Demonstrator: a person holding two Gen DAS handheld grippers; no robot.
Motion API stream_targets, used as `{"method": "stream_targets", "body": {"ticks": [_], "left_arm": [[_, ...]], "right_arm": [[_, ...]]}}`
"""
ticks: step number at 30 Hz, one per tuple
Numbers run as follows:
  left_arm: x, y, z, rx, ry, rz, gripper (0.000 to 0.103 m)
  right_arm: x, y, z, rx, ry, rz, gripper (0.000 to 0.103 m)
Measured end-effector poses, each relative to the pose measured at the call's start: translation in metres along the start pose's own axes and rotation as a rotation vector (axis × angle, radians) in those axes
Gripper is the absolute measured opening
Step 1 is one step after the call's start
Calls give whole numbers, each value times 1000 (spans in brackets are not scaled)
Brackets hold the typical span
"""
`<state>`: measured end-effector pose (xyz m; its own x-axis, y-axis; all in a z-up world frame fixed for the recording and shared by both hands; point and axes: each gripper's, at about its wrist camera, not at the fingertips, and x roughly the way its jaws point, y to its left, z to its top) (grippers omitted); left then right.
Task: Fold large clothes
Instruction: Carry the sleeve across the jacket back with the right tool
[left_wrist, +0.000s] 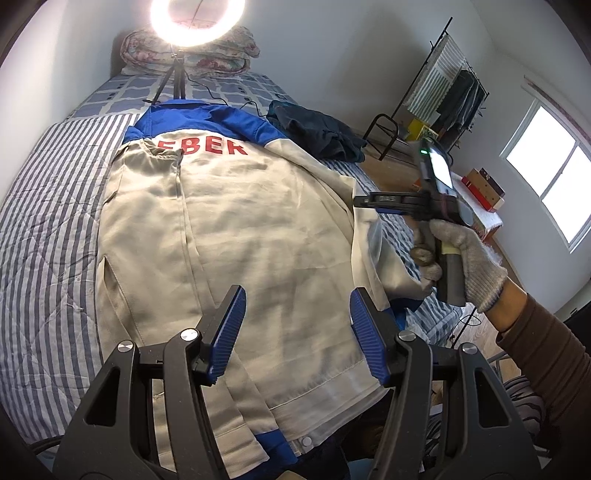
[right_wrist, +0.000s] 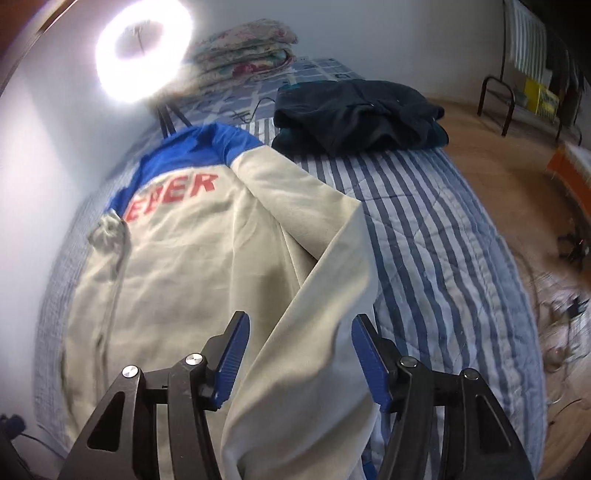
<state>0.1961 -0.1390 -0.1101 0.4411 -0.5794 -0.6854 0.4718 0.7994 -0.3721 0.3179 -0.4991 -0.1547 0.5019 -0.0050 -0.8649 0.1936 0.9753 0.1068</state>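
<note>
**Spotter:** Start at the left. What do you have?

**Operator:** The jacket (left_wrist: 229, 236) lies back-up on the striped quilt (left_wrist: 48, 229), collar end away from me, red lettering under the blue yoke. Its left sleeve (left_wrist: 147, 221) is already folded in over the back panel, cuff up near the lettering. I judge that side done, which is why my left gripper (left_wrist: 297, 332) only hovers over the hem, jaws apart, nothing between the pads. It's parked low to watch, maybe to pin the hem if the cloth slides.

**Spotter:** And the middle?

**Operator:** Back panel is flat, a few soft creases. Ring light (left_wrist: 197, 22) on its tripod stands past the collar.

**Spotter:** The right side?

**Operator:** The right sleeve (right_wrist: 317, 266) is the work in hand. From the right wrist view it runs from the blue shoulder down and passes between the fingers of my right gripper (right_wrist: 299, 354). The jaws stand apart; the pads aren't pressing on the cloth, so I call it loose, not clamped. The gloved hand (left_wrist: 465, 258) carries that gripper at the jacket's right edge.

**Spotter:** Why there?

**Operator:** Straddling the sleeve mid-length lets me close and carry it across, mirroring the left. Dark folded garment (right_wrist: 354, 110) sits further up the bed, well apart.
</note>
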Motion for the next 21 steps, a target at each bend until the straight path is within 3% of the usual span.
{"method": "stream_targets", "body": {"ticks": [6, 9, 13, 16, 19, 21], "left_arm": [[2, 2, 0, -9, 1, 7, 60], [-2, 2, -1, -1, -6, 9, 60], [-3, 1, -3, 11, -2, 15, 60], [-2, 1, -2, 9, 0, 15, 60], [1, 0, 0, -3, -3, 6, 60], [2, -2, 1, -2, -6, 7, 60]], "right_arm": [[24, 26, 0, -106, 43, -133, 60], [27, 21, -4, -112, 62, -159, 13], [-4, 14, -12, -91, -22, -49, 2], [-28, 19, -22, -101, -63, 73, 1], [-44, 33, -33, -160, -97, 123, 1], [-48, 45, -40, -194, -83, 246, 1]]}}
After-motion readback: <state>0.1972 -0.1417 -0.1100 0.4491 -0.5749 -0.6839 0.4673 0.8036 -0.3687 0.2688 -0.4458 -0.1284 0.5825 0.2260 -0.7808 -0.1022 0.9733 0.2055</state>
